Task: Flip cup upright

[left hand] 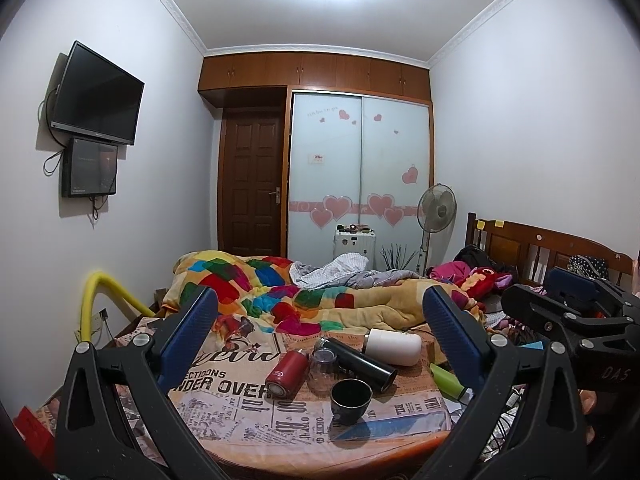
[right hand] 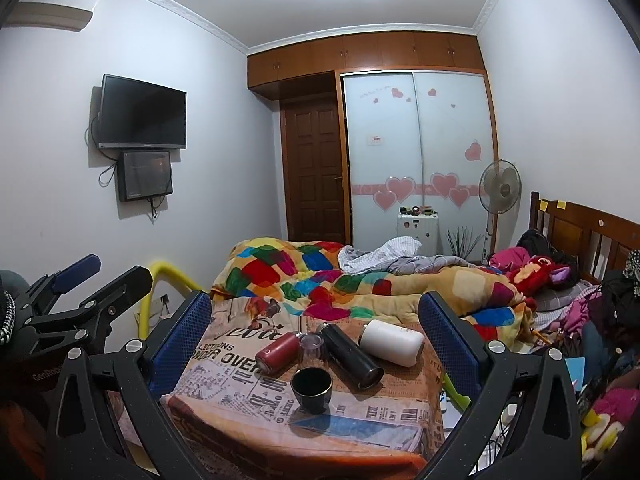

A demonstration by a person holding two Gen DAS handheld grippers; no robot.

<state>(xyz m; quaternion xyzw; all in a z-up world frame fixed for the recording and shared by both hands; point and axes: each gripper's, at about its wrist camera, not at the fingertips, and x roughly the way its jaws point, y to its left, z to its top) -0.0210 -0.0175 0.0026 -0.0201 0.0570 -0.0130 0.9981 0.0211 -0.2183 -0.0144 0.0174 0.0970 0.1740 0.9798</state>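
A dark cup [left hand: 350,400] stands upright, mouth up, on the newspaper-print bed cover [left hand: 240,416]; it also shows in the right wrist view [right hand: 311,389]. Behind it a clear glass [left hand: 323,364] stands upside down, also in the right wrist view [right hand: 311,350]. A red bottle [left hand: 285,374], a black flask [left hand: 360,362] and a white bottle [left hand: 394,346] lie on their sides around it. My left gripper [left hand: 320,320] is open and empty, back from the cups. My right gripper [right hand: 316,316] is open and empty too.
A colourful patchwork blanket [left hand: 320,296] is heaped behind the bottles. A green bottle [left hand: 448,380] lies at the cover's right edge. Clothes and plush toys [right hand: 540,276] pile up at the right by the wooden headboard [left hand: 560,248]. A yellow rail [left hand: 100,296] stands left.
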